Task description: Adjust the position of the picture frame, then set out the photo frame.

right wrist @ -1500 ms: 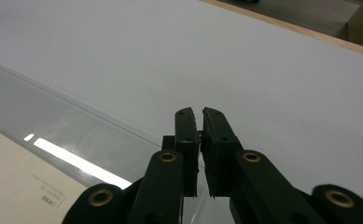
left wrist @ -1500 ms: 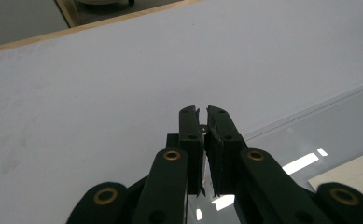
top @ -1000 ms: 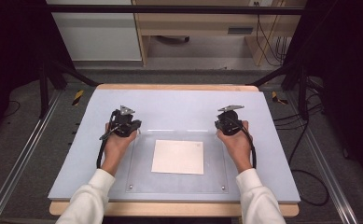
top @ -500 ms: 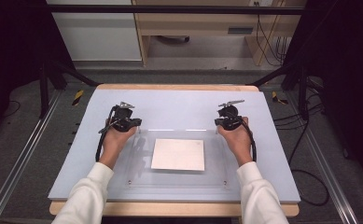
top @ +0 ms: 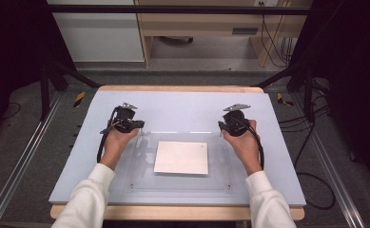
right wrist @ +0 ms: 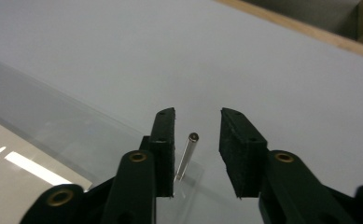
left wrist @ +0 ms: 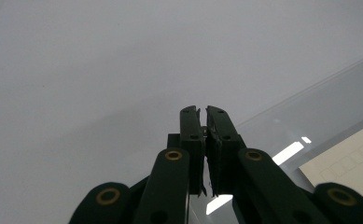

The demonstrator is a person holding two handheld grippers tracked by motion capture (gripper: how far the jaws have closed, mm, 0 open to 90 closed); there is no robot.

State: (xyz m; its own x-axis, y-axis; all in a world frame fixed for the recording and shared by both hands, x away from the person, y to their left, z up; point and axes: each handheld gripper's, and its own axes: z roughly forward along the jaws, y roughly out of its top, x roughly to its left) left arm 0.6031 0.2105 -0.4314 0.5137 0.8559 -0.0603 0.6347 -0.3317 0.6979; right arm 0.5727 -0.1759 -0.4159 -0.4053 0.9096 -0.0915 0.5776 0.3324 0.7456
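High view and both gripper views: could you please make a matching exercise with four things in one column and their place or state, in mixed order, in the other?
Things:
1. left gripper
2. right gripper
3. white sheet
4. metal pin

Places or states:
A. at the middle of the clear plate
B. jaws apart
C. between two black jaws
D. jaws shut

Pairs: 1-D, 2-B, 3-A, 4-C.

Note: the right gripper's jaws have just been opening, and the metal pin is between them.
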